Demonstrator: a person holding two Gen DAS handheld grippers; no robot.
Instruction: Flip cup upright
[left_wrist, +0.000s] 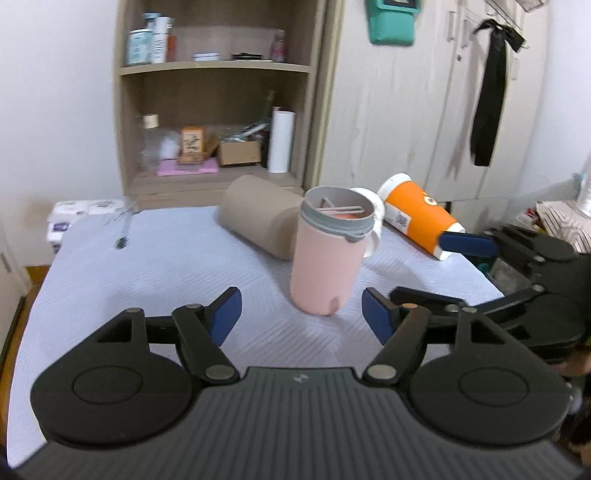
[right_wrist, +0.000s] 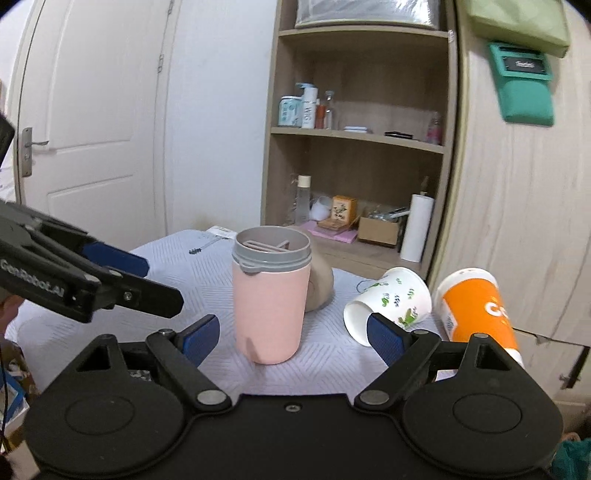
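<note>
A pink cup with a grey rim (left_wrist: 325, 254) stands upright on the white quilted table, mouth up; it also shows in the right wrist view (right_wrist: 271, 291). My left gripper (left_wrist: 301, 314) is open and empty, just in front of the cup. My right gripper (right_wrist: 291, 336) is open and empty, its fingers on either side of the cup's base without touching. A white paper cup with green print (right_wrist: 388, 302) lies on its side to the right. An orange paper cup (right_wrist: 476, 306) lies on its side beyond it; it also shows in the left wrist view (left_wrist: 417, 218).
A tan cylinder (left_wrist: 258, 218) lies behind the pink cup. A thin tool (left_wrist: 123, 230) lies at the table's far left. A wooden shelf unit (left_wrist: 218, 99) with bottles and boxes stands behind the table. Wardrobe doors (left_wrist: 406, 110) are at the right.
</note>
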